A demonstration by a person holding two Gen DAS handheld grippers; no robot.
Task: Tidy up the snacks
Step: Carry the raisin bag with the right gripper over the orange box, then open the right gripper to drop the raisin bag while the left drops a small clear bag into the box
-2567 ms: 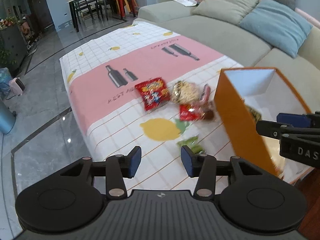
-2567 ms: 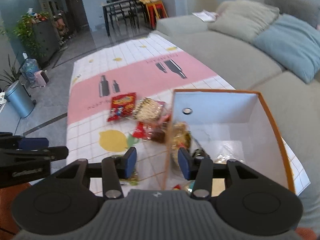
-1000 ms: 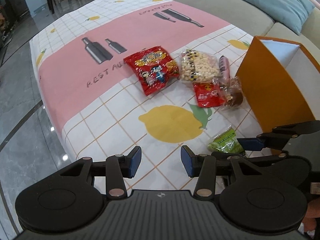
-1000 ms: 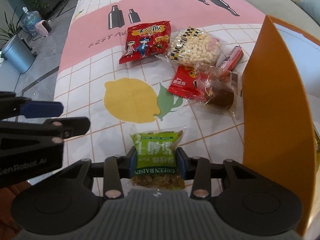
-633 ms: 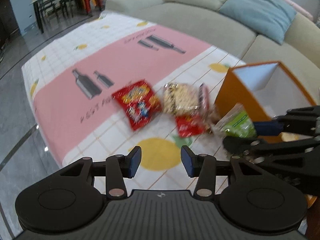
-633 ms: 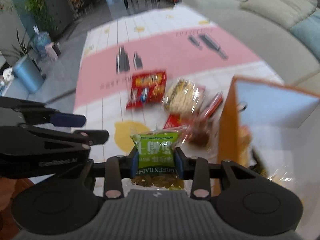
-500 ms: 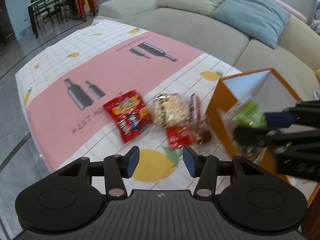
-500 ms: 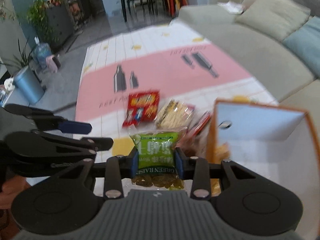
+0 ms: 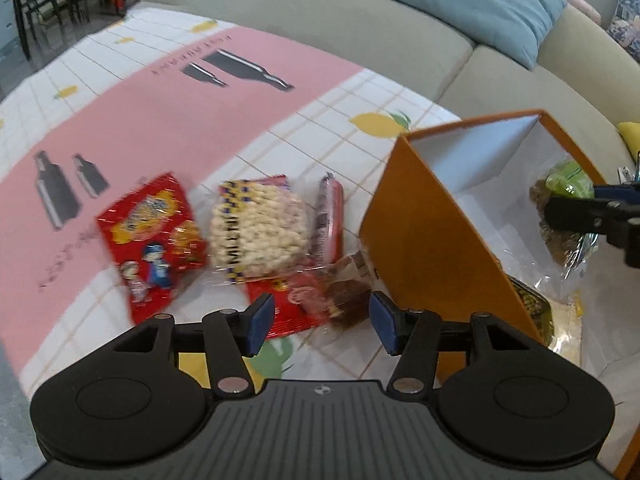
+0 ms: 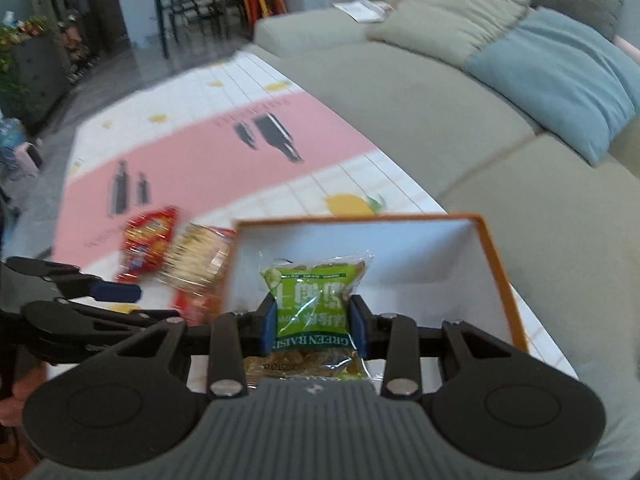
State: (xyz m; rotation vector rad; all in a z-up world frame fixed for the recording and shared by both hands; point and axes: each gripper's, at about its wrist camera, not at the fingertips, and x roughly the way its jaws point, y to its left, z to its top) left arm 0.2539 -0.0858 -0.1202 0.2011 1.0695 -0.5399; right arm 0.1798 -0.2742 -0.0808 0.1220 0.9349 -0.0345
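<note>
Green raisin packet sits clenched in the right tongs over the orange box; left tongs are opening, nothing between them; several snacks remain on the tabletop.

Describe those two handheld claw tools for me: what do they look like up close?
Both match. The left gripper has a ribbed dark grey body with a small round emblem, two round black discs at the sides, and angular black linkage arms with silver pivot pins. Its fingers end in blue pads. The right gripper has the same build. From the side, white lettering shows on the left one, too blurred to read. No cables or sleeves show.
</note>
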